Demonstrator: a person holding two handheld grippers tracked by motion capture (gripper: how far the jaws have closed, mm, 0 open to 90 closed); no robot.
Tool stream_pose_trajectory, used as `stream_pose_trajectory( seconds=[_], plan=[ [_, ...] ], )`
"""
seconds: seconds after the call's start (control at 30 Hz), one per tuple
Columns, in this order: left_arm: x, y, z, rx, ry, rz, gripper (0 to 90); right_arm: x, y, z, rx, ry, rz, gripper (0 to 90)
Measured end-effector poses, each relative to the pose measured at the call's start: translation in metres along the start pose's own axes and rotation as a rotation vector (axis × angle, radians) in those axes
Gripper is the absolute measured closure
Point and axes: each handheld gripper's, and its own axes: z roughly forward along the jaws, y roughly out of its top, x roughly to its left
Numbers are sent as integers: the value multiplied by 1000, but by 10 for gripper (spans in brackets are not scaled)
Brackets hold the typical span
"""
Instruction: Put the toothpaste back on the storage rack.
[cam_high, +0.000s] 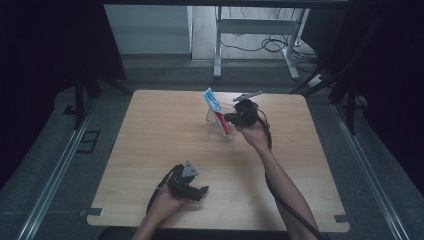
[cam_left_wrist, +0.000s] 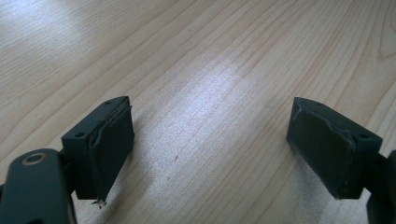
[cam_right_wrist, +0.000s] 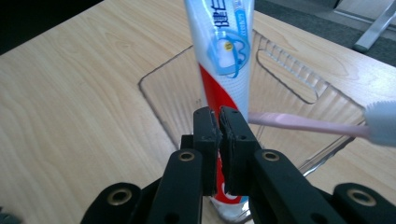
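The right gripper (cam_right_wrist: 219, 126) pinches the toothbrush (cam_right_wrist: 308, 123) handle over the clear holder (cam_right_wrist: 154, 100), beside the toothpaste (cam_right_wrist: 224, 56). Light, stiff, slippery: grip mid-handle. The left gripper (cam_left_wrist: 210, 149) rests open.

The desk (cam_high: 150, 150) is seen whole from above and behind both tongs. Bare wood is framed closely between the left tongs (cam_left_wrist: 210, 144); beyond the right tongs (cam_right_wrist: 219, 130), the shared clear holder (cam_right_wrist: 299, 98) is viewed near.
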Motion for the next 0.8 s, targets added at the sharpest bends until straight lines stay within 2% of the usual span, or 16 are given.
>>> stream_pose_trajectory(
  seconds=[0.1, 0.37, 0.63, 0.8],
  plan=[
    [0, 0, 0, -1, -1, -1, 149, 2, -2, -3, 0, 15, 15, 847],
    [0, 0, 0, -1, -2, -1, 150, 9, -13, -4, 21, 32, 16, 870],
    [0, 0, 0, 0, -1, 0, 149, 7, -21, -2, 31, 12, 26, 886],
    [0, 0, 0, 0, -1, -1, 150, 3, -23, -4, 17, -6, 46, 885]
  ],
)
